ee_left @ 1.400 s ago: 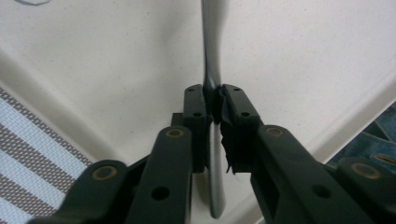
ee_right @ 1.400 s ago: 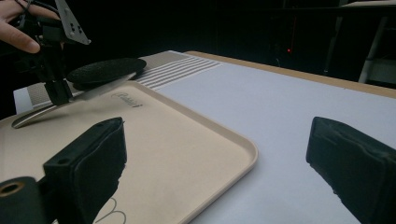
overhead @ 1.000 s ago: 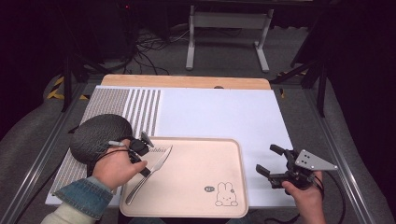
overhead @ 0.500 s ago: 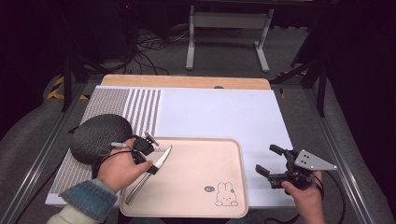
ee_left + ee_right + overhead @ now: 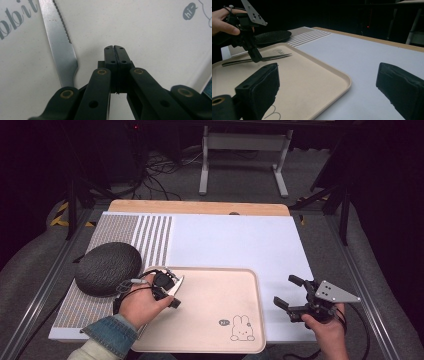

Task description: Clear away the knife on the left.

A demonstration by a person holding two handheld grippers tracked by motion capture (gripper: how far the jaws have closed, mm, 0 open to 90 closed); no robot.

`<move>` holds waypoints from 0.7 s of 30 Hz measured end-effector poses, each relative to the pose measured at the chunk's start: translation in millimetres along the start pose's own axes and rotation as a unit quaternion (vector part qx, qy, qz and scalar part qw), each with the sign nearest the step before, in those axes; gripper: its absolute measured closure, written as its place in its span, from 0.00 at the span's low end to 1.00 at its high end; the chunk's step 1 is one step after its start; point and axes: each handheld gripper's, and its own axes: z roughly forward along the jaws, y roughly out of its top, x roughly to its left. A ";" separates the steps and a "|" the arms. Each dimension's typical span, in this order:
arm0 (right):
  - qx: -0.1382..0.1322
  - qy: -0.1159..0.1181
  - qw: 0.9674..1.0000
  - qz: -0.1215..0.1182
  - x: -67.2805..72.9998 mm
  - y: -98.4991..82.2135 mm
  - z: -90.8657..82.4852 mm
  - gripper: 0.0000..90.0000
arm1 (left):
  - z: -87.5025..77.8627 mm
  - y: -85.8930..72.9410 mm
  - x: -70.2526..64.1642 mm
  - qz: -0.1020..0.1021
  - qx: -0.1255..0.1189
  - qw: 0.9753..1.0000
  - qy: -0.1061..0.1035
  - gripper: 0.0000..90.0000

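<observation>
A table knife (image 5: 60, 50) with a serrated steel blade lies flat on the beige tray (image 5: 215, 300), near the tray's left end. My left gripper (image 5: 115, 47) points down at the tray just beside the blade, its jaws pressed together with nothing between them. In the right gripper view the left gripper (image 5: 256, 58) stands right in front of the knife (image 5: 277, 57). In the high view the person's left hand and the left gripper (image 5: 167, 292) cover most of the knife. My right gripper (image 5: 285, 290) rests open off the tray's right edge, its jaws (image 5: 327, 67) wide apart and empty.
A dark grey round textured pad (image 5: 107, 267) lies left of the tray on the striped part of the white mat (image 5: 235, 240). The tray carries a small rabbit drawing (image 5: 242, 327) at its near right. A wooden table edge (image 5: 200, 207) runs along the back.
The left hand has shifted a little to the right and lower over the tray's left end, and now hides most of the knife. The right gripper has stayed put.
</observation>
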 end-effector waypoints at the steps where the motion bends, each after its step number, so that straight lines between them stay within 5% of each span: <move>1: 0.001 0.000 1.000 0.000 0.0 0.0 0.0 0.06 | 1.1 -0.8 1.2 0.002 -0.004 1.000 0.002 1.00; 18: 0.003 0.001 1.000 0.002 0.1 -0.7 0.3 0.06 | 6.6 -5.9 7.8 -0.001 -0.009 1.000 0.016 1.00; 21: 0.002 0.001 1.000 0.003 0.2 -0.8 0.5 0.06 | 5.5 -5.5 8.4 0.007 -0.010 0.999 0.034 1.00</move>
